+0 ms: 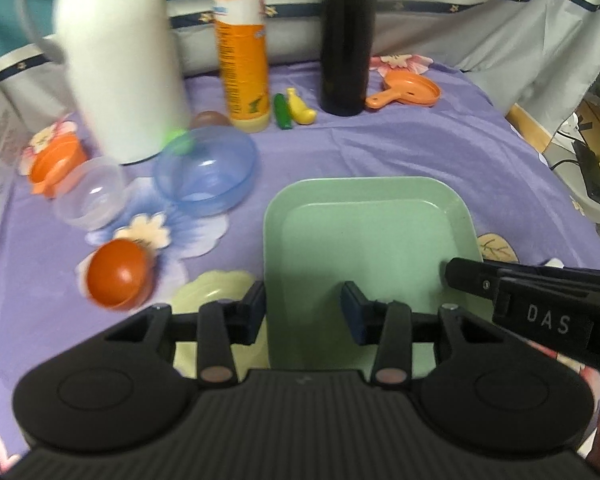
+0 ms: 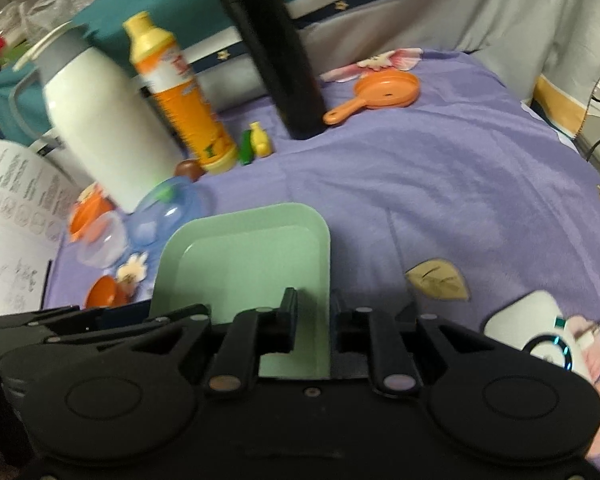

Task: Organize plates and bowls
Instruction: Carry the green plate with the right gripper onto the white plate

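A light green square plate (image 1: pixel 364 248) lies on the purple cloth; it also shows in the right wrist view (image 2: pixel 244 256). My left gripper (image 1: pixel 304 312) is open, its fingers straddling the plate's left rim. My right gripper (image 2: pixel 314 320) straddles the plate's right rim with a narrow gap; its finger (image 1: pixel 472 276) shows at that edge. A blue clear bowl (image 1: pixel 206 172), a clear bowl (image 1: pixel 90 194) and two orange bowls (image 1: pixel 118 274) (image 1: pixel 56 164) lie to the left. A pale yellow plate (image 1: pixel 216 292) lies partly under the left gripper.
A white flask (image 1: pixel 118 60), an orange bottle (image 1: pixel 244 48) and a black flask (image 1: pixel 346 36) stand at the back. Toy vegetables (image 1: pixel 296 112) and an orange toy pan (image 1: pixel 408 90) lie near them. A white device (image 2: pixel 536 328) sits at right. Paper (image 2: pixel 8 220) lies at left.
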`<state>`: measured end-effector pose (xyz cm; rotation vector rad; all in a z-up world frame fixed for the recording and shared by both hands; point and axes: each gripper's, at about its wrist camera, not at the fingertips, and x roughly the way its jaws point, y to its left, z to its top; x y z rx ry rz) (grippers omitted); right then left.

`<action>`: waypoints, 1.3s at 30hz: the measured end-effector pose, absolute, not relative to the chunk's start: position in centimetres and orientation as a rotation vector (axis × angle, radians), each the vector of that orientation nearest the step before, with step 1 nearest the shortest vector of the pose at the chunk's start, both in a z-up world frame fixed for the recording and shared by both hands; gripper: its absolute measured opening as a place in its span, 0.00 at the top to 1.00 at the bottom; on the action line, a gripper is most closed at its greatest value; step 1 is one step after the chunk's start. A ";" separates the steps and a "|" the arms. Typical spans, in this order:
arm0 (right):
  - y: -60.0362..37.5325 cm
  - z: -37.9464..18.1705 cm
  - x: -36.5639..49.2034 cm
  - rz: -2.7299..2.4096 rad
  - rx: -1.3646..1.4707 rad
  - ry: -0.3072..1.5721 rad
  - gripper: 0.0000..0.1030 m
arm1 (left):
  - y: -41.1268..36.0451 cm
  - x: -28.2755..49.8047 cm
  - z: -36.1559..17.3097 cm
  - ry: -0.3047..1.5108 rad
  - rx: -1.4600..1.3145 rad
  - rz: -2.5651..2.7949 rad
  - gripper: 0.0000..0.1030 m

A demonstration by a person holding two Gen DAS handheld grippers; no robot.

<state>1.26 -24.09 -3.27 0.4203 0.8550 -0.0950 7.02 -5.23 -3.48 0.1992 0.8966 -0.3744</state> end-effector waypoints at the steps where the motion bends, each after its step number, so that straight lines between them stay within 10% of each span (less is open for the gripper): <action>1: -23.7 -3.0 0.9 -0.087 0.422 0.852 0.83 | -4.7 6.6 -3.2 0.893 0.199 -0.372 0.61; 39: -1.9 -1.8 -2.7 0.242 0.188 1.039 0.83 | 17.5 -4.1 -5.1 0.930 -0.012 -0.142 0.61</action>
